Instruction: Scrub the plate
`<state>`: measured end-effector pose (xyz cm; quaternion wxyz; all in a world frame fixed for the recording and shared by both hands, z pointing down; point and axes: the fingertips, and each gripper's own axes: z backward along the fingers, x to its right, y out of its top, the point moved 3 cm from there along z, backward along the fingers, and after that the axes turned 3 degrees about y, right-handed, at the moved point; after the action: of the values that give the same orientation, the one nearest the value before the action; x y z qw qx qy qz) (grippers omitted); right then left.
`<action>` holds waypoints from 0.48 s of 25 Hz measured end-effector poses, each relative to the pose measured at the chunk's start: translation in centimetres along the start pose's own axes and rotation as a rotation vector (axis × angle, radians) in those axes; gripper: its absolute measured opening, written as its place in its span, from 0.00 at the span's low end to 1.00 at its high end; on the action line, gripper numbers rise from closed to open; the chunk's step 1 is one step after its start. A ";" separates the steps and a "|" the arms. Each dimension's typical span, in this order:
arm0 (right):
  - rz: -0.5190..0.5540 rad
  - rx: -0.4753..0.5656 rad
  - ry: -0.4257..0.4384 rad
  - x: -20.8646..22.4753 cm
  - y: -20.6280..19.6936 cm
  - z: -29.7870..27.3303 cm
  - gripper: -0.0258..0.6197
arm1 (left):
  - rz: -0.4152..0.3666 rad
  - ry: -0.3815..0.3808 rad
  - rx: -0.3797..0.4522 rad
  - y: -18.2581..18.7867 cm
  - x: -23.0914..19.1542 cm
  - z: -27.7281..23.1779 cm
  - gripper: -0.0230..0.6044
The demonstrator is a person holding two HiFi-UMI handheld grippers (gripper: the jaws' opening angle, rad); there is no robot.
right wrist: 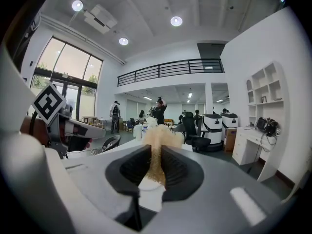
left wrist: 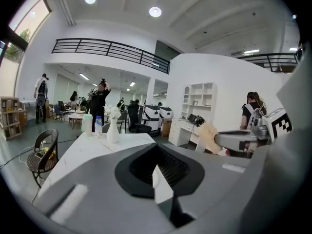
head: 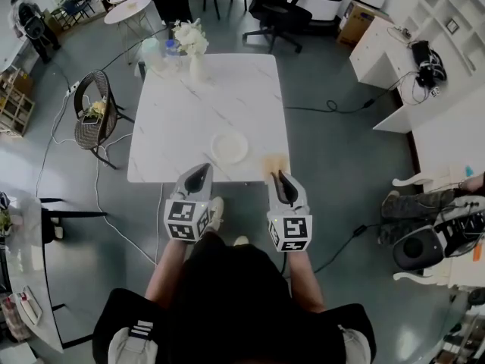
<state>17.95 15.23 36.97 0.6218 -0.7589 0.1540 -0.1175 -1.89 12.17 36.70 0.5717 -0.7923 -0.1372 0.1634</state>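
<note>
A round white plate (head: 229, 147) lies near the front edge of the white marble table (head: 204, 101). My right gripper (head: 281, 177) is shut on a tan scrubbing sponge (head: 274, 163), which sticks out past its tips over the table's front right edge, to the right of the plate. In the right gripper view the sponge (right wrist: 158, 139) fills the gap between the pads. My left gripper (head: 200, 171) hovers at the table's front edge, just left of and nearer than the plate. Its jaws are shut with nothing between them (left wrist: 157, 165). Both grippers point almost level.
A white vase of flowers (head: 193, 48) and bottles (head: 155, 51) stand at the table's far left. A wicker chair (head: 95, 116) is left of the table, with cables on the floor round it. A black office chair (head: 280, 17) and white desks (head: 394, 51) are farther off. People stand in the background.
</note>
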 end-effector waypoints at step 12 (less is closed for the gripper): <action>-0.013 0.019 0.005 -2.0 -0.6 4.6 0.14 | -0.006 -0.002 0.004 -1.4 2.4 4.1 0.05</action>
<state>17.84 20.30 36.70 0.6278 -0.7536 0.1496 -0.1248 -1.46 17.07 36.64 0.5737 -0.7905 -0.1398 0.1626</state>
